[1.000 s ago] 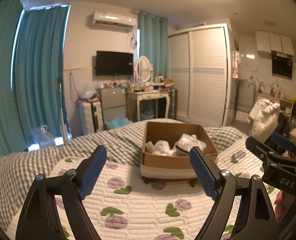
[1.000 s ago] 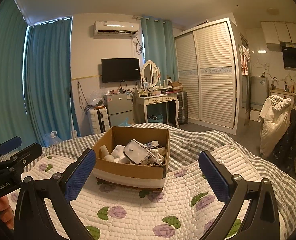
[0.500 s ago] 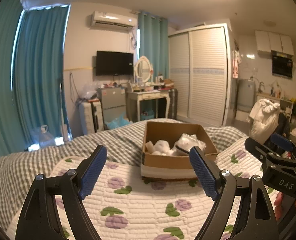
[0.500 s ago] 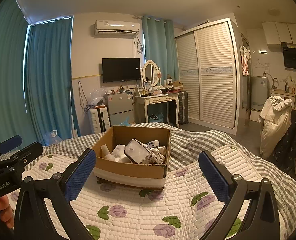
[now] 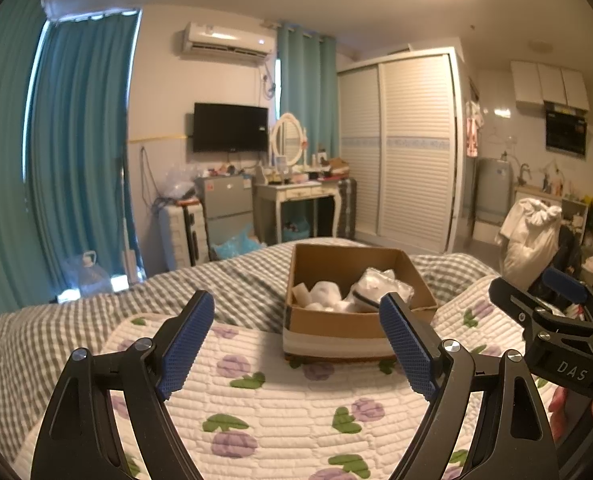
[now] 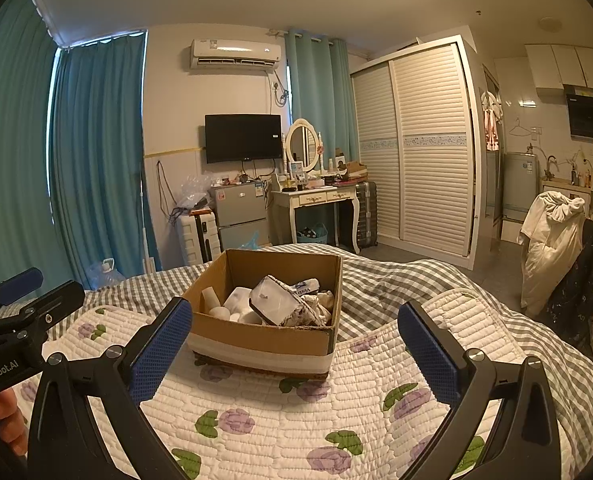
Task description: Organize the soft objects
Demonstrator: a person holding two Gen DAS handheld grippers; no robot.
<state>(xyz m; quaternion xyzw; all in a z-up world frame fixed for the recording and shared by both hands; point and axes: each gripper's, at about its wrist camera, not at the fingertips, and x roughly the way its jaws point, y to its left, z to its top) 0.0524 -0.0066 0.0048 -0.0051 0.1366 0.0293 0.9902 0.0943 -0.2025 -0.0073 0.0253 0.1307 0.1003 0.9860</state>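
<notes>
An open cardboard box (image 5: 332,324) (image 6: 256,338) stands on the quilted bed. It holds several white soft items (image 5: 324,296) and a clear plastic pack of white material (image 5: 380,290) (image 6: 280,304). My left gripper (image 5: 296,344) is open and empty, short of the box. My right gripper (image 6: 294,350) is open and empty, also short of the box. The right gripper's body shows at the right edge of the left wrist view (image 5: 552,332); the left gripper's body shows at the left edge of the right wrist view (image 6: 16,320).
The bed has a white floral quilt (image 5: 280,412) (image 6: 280,412) over a grey checked blanket (image 5: 56,332). Beyond the bed stand a dressing table (image 6: 316,200), a small fridge (image 6: 240,216), a wardrobe (image 6: 424,152) and a chair draped with clothes (image 6: 552,248).
</notes>
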